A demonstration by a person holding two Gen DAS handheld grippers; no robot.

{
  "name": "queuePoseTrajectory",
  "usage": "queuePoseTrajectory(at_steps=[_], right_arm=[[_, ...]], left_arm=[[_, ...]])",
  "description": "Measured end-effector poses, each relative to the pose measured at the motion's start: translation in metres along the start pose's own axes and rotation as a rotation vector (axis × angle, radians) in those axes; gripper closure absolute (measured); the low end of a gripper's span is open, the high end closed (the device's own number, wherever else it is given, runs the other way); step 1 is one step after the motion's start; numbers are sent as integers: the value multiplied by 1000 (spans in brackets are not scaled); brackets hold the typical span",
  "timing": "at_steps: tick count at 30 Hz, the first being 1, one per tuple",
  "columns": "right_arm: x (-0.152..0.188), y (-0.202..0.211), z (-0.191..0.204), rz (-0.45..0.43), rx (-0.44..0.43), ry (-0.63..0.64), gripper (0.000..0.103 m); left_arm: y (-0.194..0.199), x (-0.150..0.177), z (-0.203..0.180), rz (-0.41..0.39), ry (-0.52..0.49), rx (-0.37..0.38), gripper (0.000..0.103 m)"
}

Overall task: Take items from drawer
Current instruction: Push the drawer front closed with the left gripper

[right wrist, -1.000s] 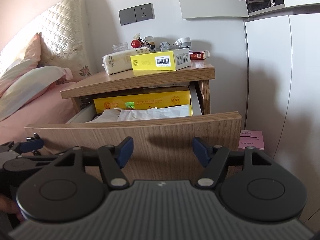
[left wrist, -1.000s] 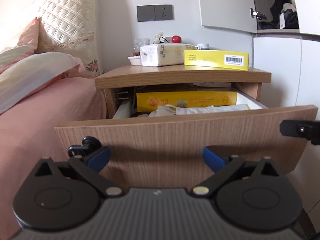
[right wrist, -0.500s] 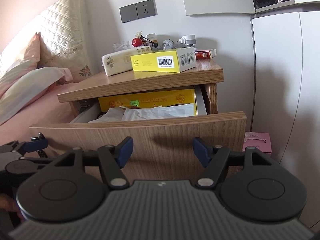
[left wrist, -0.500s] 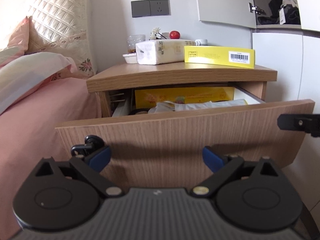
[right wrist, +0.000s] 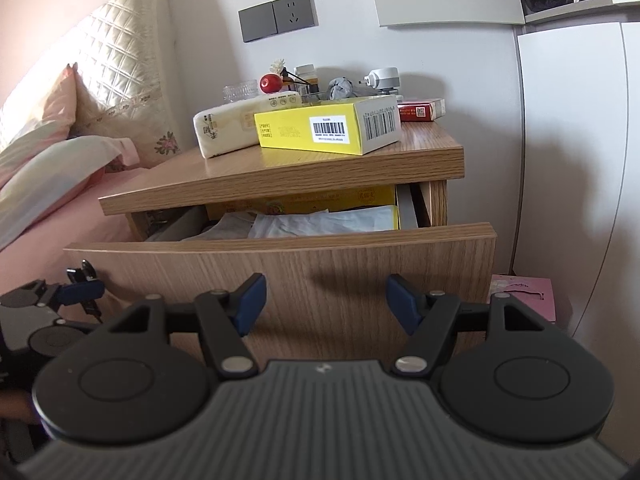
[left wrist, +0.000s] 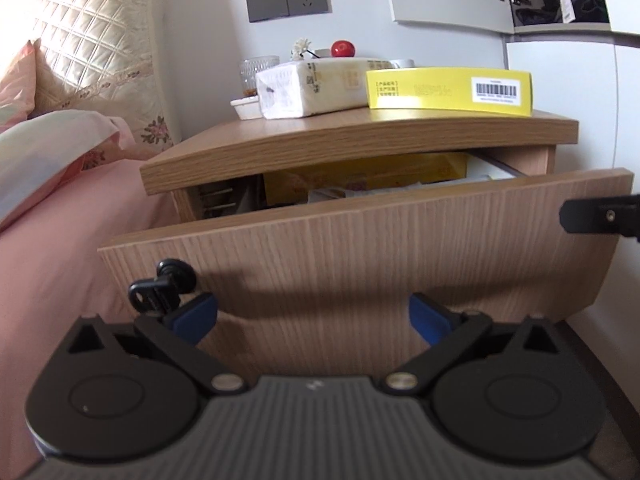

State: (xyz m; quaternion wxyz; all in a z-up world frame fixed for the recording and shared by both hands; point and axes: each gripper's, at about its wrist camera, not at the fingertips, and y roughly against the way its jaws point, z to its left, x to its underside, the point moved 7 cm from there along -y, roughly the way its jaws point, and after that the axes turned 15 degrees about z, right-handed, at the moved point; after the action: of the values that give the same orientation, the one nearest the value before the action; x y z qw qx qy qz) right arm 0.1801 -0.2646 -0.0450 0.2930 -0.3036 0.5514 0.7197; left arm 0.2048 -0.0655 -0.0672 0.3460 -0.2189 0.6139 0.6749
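Meanwhile, left hand-held gripper (left wrist: 312,316) is opening wide, right hand-held gripper (right wrist: 325,300) spread, both empty before the drawer (left wrist: 400,240).

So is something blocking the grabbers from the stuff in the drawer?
Yes. The drawer front stands right before both the left gripper and the right gripper. The white papers lie behind that panel, so the grippers would need to go over its top edge.

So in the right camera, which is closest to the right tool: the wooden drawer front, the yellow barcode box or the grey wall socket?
1. Wooden drawer front, directly ahead of the right tool.
2. Yellow barcode box, on the nightstand top.
3. Grey wall socket, high on the wall behind.
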Motion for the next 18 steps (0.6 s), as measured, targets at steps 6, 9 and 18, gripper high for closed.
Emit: queuePoseTrajectory(at_steps=[6,9,18], right_arm=[[-12,-15,-4,-12,-3,13,33],[-17,-24,-5,-27,5,21,32],[-34,-47,-14,-60,-15,12,33]], left_arm=[[-16,-10,0,-21,-43,5,1],[-23,-16,1,-27,-48,14,1],[-46,-37,8,-45,-14,41,1]])
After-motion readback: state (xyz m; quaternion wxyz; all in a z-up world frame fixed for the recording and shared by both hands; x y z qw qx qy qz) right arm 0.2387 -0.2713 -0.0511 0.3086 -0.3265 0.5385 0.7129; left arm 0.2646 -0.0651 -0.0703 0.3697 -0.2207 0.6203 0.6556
